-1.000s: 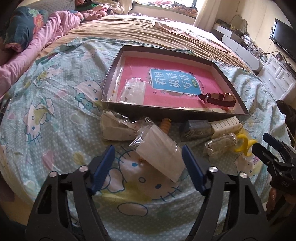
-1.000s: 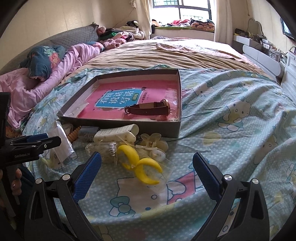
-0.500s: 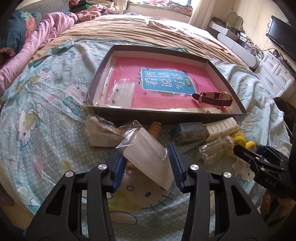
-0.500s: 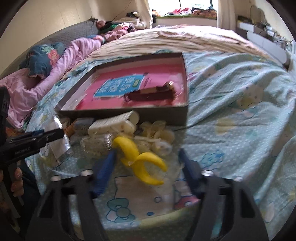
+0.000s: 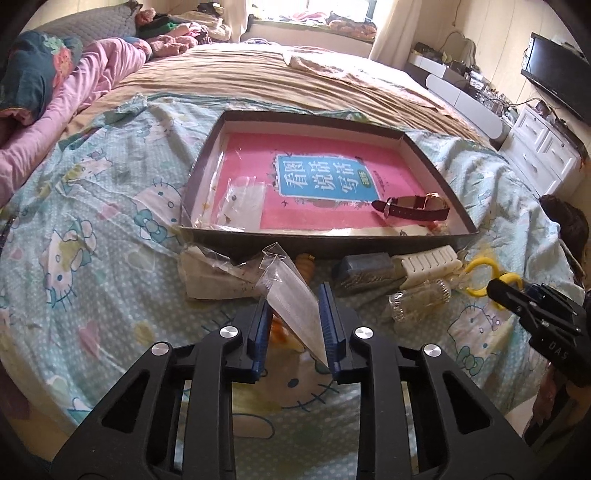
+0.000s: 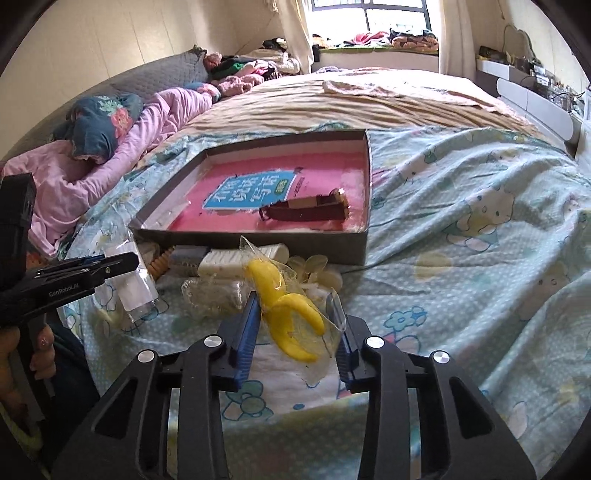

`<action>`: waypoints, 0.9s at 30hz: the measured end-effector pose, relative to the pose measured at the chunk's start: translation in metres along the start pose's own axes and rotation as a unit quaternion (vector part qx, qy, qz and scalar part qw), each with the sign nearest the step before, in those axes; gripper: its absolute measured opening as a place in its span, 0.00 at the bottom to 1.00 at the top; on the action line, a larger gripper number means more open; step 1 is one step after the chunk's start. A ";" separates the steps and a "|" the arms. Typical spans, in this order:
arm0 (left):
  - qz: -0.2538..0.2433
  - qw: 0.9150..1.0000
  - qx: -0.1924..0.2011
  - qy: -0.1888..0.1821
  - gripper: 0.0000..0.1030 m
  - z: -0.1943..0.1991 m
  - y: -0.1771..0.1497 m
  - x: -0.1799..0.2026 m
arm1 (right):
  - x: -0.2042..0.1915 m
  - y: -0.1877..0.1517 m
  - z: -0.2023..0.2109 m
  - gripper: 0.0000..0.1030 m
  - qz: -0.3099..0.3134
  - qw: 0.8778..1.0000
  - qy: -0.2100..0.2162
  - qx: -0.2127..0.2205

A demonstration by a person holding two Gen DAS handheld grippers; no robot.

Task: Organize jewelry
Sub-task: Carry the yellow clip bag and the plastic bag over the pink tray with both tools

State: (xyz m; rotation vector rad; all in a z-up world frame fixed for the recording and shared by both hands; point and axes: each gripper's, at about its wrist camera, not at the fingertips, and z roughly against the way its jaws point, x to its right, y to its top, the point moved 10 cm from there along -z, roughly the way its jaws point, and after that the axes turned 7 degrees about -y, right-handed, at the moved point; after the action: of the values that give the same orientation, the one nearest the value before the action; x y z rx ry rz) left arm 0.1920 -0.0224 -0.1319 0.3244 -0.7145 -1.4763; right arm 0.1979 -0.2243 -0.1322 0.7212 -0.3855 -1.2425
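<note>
While the left wrist view shows our left gripper [image 5: 293, 314] clenched on a clear plastic packet [image 5: 295, 302] low in the centre of the frame, only the right wrist view shows our right gripper [image 6: 295, 325] grasping the yellow hair clip in its clear bag [image 6: 288, 310]. In the left view that clip is just a yellow loop [image 5: 480, 273] at the right edge, partly hidden behind the right gripper's black tip.

Both packets are just above a Hello Kitty bedsheet [image 5: 92, 236] on a wide bed; a tan blanket [image 6: 369, 103] covers the upper middle, pink bedding [image 6: 110, 155] lies at the left, and a window [image 6: 369, 18] sits at the top.

A shallow dark tray [image 5: 332, 240] fills mid-frame, holding a pink book [image 5: 325, 181], a brown-strapped watch [image 5: 410, 208] at its right, and a small clear bag [image 5: 243, 199] at its left. Just below the tray's near wall lie a white comb-like clip [image 5: 424, 262], a grey box [image 5: 365, 269] and a clear crystal piece [image 5: 417, 299].
</note>
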 end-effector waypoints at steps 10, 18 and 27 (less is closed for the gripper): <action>-0.007 0.999 0.038 0.001 0.14 0.029 0.023 0.000 | 0.000 0.021 0.022 0.33 0.004 0.999 -0.008 0.031; -0.015 0.999 0.040 0.004 0.13 0.032 0.033 -0.003 | -0.014 0.042 0.023 0.33 0.015 0.999 -0.003 0.046; -0.020 0.999 0.048 0.000 0.12 0.033 0.052 -0.001 | -0.031 0.069 0.019 0.33 0.029 0.998 0.005 0.063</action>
State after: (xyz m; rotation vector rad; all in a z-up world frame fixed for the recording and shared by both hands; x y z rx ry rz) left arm 0.2129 -0.0092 -0.0752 0.4144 -0.7837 -1.4832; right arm 0.2258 -0.1908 -0.0682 0.8182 -0.4774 -1.1667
